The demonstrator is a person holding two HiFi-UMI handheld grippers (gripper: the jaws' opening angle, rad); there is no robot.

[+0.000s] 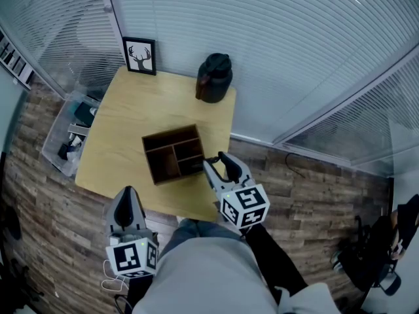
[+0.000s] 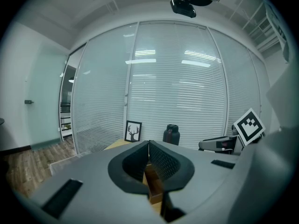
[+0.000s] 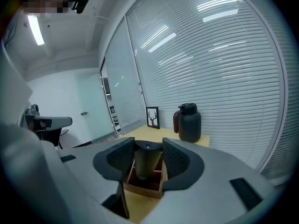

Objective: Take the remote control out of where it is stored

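Note:
A dark remote control [image 3: 145, 161] stands upright in a compartment of the brown wooden box [image 3: 145, 186], between the pads of my right gripper [image 3: 148, 146]. Both pads rest against its upper end, so the gripper is shut on it. From the head view, that right gripper [image 1: 215, 160] reaches over the near right corner of the box [image 1: 169, 135] on the light wooden table [image 1: 124, 120]. My left gripper [image 1: 127, 193] hangs shut and empty off the table's near edge. Its jaws meet at the tips [image 2: 148, 143].
A black jug [image 1: 214, 78] stands at the table's far right corner and a framed deer picture [image 1: 139, 55] at its far left. A clear plastic bin [image 1: 65, 139] of odds and ends sits on the floor left of the table. Glass walls with blinds close in behind.

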